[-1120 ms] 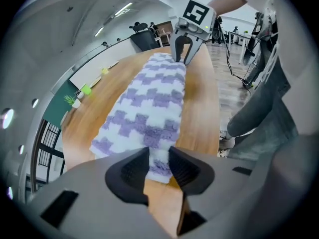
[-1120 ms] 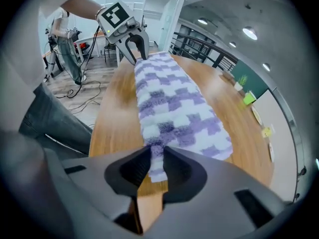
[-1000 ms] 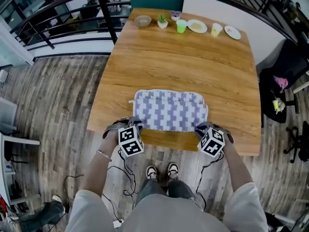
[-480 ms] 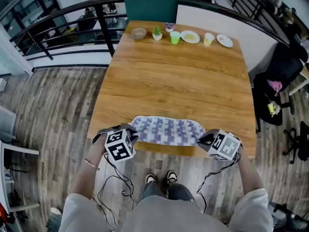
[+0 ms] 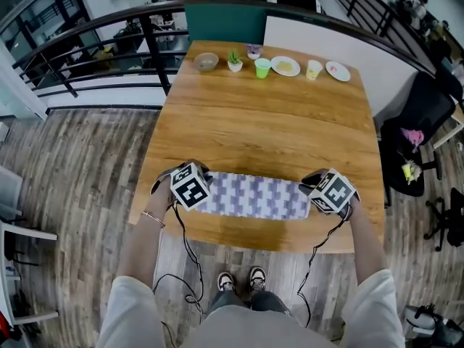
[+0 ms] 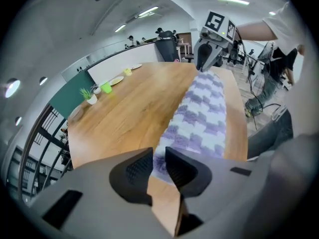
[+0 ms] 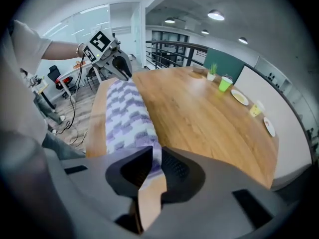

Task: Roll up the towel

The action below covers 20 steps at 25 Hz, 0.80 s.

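at 9 o'clock of the head view, dark railings (image 5: pixel 109 31) run over a grey plank floor (image 5: pixel 80 158). the wooden table (image 5: pixel 268 129) fills the middle. along its 12 o'clock edge stand, from left to right, a bowl (image 5: pixel 206 61), a small potted plant (image 5: pixel 235 62), a purple cup (image 5: pixel 253 51), a green cup (image 5: pixel 262 67), a plate with food (image 5: pixel 286 66), a yellow cup (image 5: pixel 313 69) and a second plate (image 5: pixel 337 70).

the towel (image 5: pixel 254 196), white with purple blocks, lies toward the table's 6 o'clock edge as a narrow band running from 9 to 3 o'clock, a strip of bare wood between it and that edge. in the right gripper view it looks rounded along its length.

the left gripper (image 6: pixel 158 156) sits at the towel's 9 o'clock end. its jaws stand close together with the towel's edge pinched between the ribbed pads; they have just been opening slightly, yet cloth fills the gap. a bracelet (image 5: pixel 154 218) shows on that wrist.

the right gripper (image 7: pixel 156 156) sits at the 3 o'clock end, clamped the same way on a fold of the towel that runs down between its pads; its jaws too have just been opening a little around the cloth.

cables (image 5: pixel 185 267) hang below the hands, the person's shoes (image 5: pixel 239 280) show at 6 o'clock, and a black chair (image 5: pixel 420 122) stands at 3 o'clock.
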Available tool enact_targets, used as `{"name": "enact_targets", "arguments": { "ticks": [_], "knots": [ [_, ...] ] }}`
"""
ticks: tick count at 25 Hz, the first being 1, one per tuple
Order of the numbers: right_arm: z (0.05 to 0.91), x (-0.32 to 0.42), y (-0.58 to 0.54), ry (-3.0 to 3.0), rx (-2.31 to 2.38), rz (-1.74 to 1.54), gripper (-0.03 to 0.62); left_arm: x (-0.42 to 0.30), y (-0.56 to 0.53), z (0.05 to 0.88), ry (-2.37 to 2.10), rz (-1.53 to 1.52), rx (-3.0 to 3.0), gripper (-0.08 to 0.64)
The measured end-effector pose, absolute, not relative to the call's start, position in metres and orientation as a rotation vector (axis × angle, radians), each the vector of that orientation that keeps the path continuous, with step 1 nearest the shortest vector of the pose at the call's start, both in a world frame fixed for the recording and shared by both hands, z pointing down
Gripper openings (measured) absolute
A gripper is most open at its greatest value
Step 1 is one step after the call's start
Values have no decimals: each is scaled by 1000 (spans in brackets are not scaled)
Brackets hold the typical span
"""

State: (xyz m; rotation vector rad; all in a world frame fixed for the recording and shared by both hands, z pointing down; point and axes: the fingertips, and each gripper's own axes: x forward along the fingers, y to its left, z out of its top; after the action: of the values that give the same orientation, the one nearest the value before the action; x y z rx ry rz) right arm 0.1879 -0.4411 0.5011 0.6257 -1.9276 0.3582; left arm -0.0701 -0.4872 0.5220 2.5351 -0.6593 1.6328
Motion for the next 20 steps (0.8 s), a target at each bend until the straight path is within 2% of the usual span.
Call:
{"name": "enact_targets", "arguments": {
  "ticks": [6, 11, 15, 20],
  "knots": [
    [508, 206, -471, -1996, 856, 408, 81, -78, -529, 517, -966, 1175, 2476, 86],
    [479, 206, -458, -2060, 1019, 451, 86, -84, -509, 484, -1030, 1047, 2474, 84],
    [398, 187, -418, -2146, 1256, 466, 86, -83, -458, 398, -1204, 792, 2508, 84],
    [284, 173, -322, -2163, 1566, 390, 94, -107, -359, 261, -1626, 349, 2385, 84]
  ]
}}
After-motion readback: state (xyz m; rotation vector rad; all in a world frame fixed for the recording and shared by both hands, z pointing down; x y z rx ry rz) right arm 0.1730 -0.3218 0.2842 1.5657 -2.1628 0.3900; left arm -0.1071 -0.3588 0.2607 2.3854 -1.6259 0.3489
